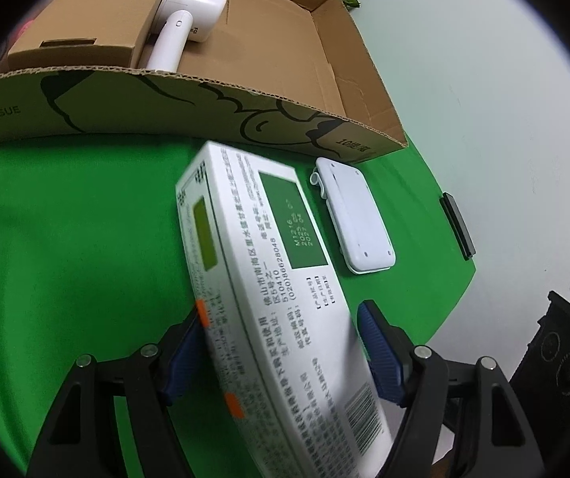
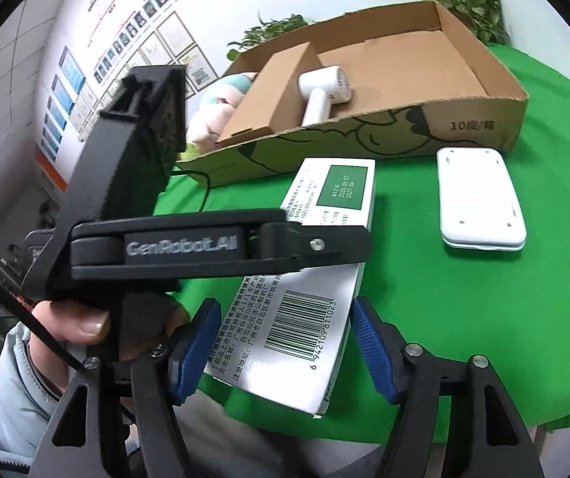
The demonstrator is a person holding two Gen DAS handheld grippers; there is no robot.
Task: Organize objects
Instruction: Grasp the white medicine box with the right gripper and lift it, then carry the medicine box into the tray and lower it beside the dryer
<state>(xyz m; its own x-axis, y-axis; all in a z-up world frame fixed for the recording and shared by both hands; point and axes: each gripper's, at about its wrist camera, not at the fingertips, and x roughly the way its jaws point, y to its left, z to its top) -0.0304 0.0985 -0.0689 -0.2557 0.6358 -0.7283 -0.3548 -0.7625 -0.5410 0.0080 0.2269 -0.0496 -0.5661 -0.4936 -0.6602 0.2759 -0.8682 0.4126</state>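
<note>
The left gripper [image 1: 281, 342] is clamped on the white medicine box [image 1: 269, 286], blue pads pressing both long sides, and the box sits tilted above the green table [image 1: 65, 239]. In the right wrist view the right gripper [image 2: 285, 342] straddles the barcode end of that same box [image 2: 304, 330]; its pads look a hair off the cardboard, so I can't tell whether it's gripping. A white flat case [image 2: 480, 199] lies just right of the box. Beyond, the cardboard tray [image 2: 484, 119] holds a white handheld device [image 2: 324, 91] and a small brown carton [image 2: 273, 91].
</note>
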